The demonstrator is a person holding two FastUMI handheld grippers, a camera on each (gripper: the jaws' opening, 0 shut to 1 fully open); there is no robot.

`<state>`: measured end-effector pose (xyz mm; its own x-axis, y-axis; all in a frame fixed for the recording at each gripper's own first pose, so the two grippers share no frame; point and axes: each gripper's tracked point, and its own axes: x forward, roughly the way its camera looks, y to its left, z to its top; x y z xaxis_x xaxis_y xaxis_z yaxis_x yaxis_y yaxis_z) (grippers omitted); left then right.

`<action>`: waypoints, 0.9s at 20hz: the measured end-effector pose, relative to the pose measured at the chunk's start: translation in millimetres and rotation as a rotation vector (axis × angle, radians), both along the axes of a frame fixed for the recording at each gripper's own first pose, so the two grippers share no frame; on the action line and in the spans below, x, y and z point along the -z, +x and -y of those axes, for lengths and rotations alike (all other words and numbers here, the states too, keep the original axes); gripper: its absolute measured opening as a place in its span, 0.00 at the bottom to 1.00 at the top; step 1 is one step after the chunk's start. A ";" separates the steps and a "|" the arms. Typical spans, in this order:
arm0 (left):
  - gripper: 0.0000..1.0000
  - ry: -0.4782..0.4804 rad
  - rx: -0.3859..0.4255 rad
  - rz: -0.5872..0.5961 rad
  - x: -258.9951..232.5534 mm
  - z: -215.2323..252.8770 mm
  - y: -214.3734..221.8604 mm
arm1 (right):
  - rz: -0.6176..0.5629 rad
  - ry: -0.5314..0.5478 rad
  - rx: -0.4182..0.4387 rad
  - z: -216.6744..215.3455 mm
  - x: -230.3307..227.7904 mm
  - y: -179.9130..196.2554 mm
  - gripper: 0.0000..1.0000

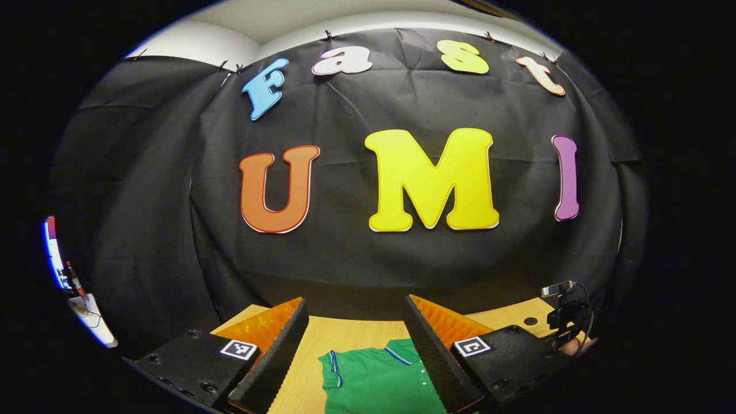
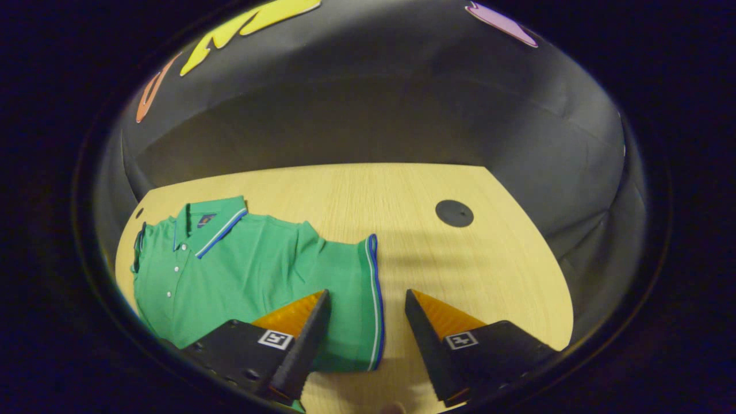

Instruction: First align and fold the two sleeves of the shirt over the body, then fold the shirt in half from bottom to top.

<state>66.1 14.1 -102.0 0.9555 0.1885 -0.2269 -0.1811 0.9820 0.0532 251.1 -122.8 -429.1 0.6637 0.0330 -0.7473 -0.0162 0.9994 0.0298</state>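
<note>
Currently the right gripper (image 2: pixel 366 302), fingers spread, straddles the shirt's (image 2: pixel 247 270) sleeve hem (image 2: pixel 374 299); left gripper (image 1: pixel 355 322), also spread, hovers farther off.

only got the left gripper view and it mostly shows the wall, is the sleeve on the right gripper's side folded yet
Observer: No. In the right gripper view that sleeve lies flat on the table, spread out from the shirt.
Operator: where's the right gripper then
Observer: The right gripper is at the sleeve's striped hem, jaws open, gripping nothing. I can't tell whether it touches the cloth.
Operator: anything near it on the table
Observer: One black round disc in the tabletop beyond the sleeve, apart from the shirt.
</note>
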 end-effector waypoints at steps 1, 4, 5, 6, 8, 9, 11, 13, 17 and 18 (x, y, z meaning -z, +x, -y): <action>1.00 0.001 0.002 -0.004 1.2 0.8 1.8 | 0.001 0.001 0.001 1.1 0.5 4.1 0.68; 1.00 -0.002 0.010 -0.007 2.6 5.2 3.4 | -0.004 0.019 -0.034 -5.8 2.8 4.6 0.42; 1.00 -0.004 0.013 -0.009 2.9 6.6 3.1 | -0.011 0.017 -0.033 -5.5 2.3 0.7 0.29; 1.00 -0.005 0.017 -0.012 3.7 8.3 3.6 | 0.002 0.037 -0.044 -10.0 -0.8 2.4 0.16; 1.00 -0.002 0.025 -0.015 4.1 10.4 3.4 | 0.000 0.036 -0.036 -8.4 -0.4 3.1 0.01; 1.00 0.001 0.028 -0.015 3.8 10.0 2.1 | 0.002 0.042 -0.026 -8.5 -1.7 3.3 0.00; 1.00 0.007 0.026 -0.013 1.4 6.9 -0.7 | 0.030 0.061 -0.007 -8.9 -14.4 5.8 0.00; 1.00 0.003 0.020 -0.015 4.0 2.6 -2.4 | 0.053 0.064 -0.007 -11.4 -29.2 5.5 0.00; 1.00 -0.011 0.007 -0.015 4.9 -4.3 -6.8 | 0.080 0.062 -0.035 -33.1 -59.6 -0.4 0.00; 1.00 -0.015 0.007 -0.011 3.3 -6.2 -8.4 | 0.090 0.060 -0.040 -39.4 -69.6 -0.7 0.00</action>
<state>57.7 20.3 -105.3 0.9543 0.1784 -0.2398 -0.1738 0.9840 0.0403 250.4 -83.4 -359.5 0.7253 0.1033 -0.6807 -0.0608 0.9944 0.0861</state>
